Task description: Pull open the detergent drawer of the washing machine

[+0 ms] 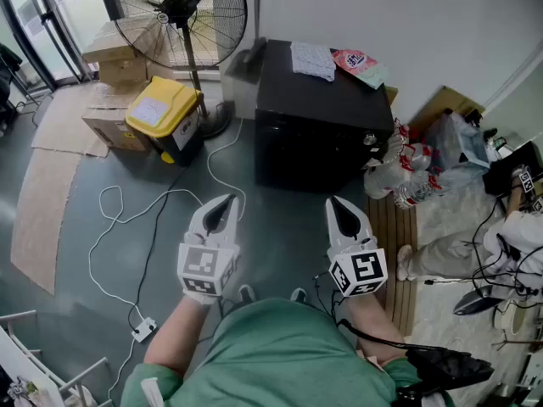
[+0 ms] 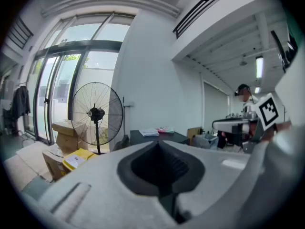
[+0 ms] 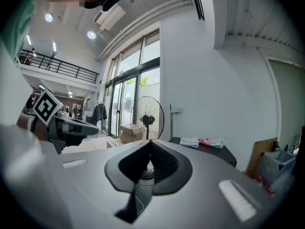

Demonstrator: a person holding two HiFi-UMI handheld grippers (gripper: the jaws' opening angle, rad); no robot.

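Now left gripper, right gripper, smooth white plastic, clenched empty; boxy black cabinet ahead.

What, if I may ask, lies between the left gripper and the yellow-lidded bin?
A white cable crosses the grey floor between the left gripper and the yellow-lidded bin, seen in the head view.

Matt plastic left gripper, right gripper; wire-metal fan (rough cardboard boxes).

The left gripper has its jaws closed together with nothing between them. Beyond their tips stands a black cabinet. A pedestal fan is left of it, with a yellow bin below the fan.
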